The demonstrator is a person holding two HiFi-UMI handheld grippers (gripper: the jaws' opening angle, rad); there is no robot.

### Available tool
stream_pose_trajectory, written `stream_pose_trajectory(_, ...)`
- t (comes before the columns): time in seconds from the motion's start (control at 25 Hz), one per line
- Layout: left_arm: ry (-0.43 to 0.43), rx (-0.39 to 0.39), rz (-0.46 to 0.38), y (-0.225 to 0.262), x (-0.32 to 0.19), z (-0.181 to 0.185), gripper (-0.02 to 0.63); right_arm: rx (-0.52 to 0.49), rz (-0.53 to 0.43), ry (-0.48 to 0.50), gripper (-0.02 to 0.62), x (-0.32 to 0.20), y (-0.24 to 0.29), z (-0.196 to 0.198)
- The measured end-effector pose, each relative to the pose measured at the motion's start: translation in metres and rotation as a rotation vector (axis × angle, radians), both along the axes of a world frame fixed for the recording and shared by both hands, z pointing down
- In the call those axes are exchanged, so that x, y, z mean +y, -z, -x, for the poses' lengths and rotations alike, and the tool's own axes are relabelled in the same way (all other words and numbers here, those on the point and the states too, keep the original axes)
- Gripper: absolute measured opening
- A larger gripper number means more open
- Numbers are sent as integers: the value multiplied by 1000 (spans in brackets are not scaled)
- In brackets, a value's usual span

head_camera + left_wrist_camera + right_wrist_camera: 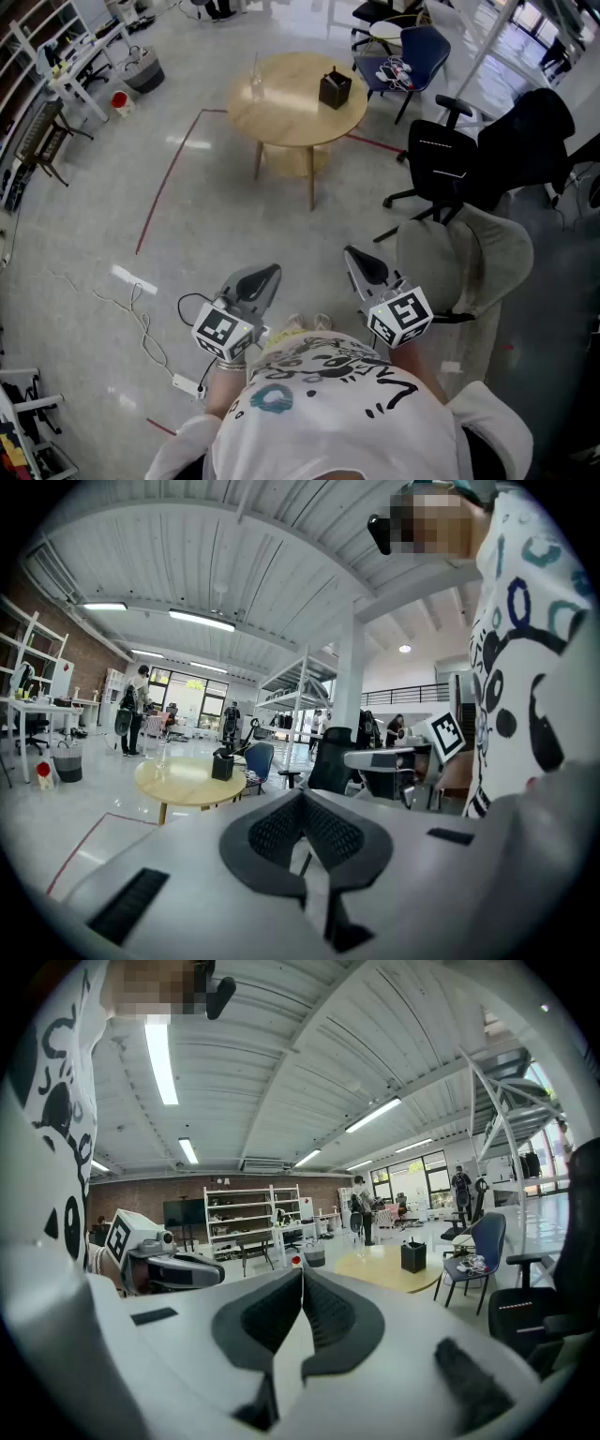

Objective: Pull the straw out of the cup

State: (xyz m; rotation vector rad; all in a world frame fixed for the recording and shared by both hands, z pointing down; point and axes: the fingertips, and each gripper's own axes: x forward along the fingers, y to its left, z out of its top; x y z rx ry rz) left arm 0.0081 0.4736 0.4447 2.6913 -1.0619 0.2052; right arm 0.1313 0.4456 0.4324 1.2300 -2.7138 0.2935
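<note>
Currently left hand-held gripper (263, 278) and right hand-held gripper (360, 262) closed, empty; round surface (291, 117) with cup (256, 88) well away.

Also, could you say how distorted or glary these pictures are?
Head view: wide-angle bend, glare on the floor beyond the round table. Left gripper view: strong fisheye, dark corners. Right gripper view: same fisheye, ceiling strip light blown out.

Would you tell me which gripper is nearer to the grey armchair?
Right. The right gripper hangs close beside the armchair; the left gripper is farther off, across the person's body from it.
</note>
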Motion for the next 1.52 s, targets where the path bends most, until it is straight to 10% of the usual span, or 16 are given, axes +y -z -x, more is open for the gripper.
stream_pose_trajectory(0.56,-19,25,0,1,3,9,15,-126,21,26,28,5,14,8)
stream_pose_trajectory(1.52,-44,22,49,-33,-16,60,15,-50,-2,7,28,-19,-10,55)
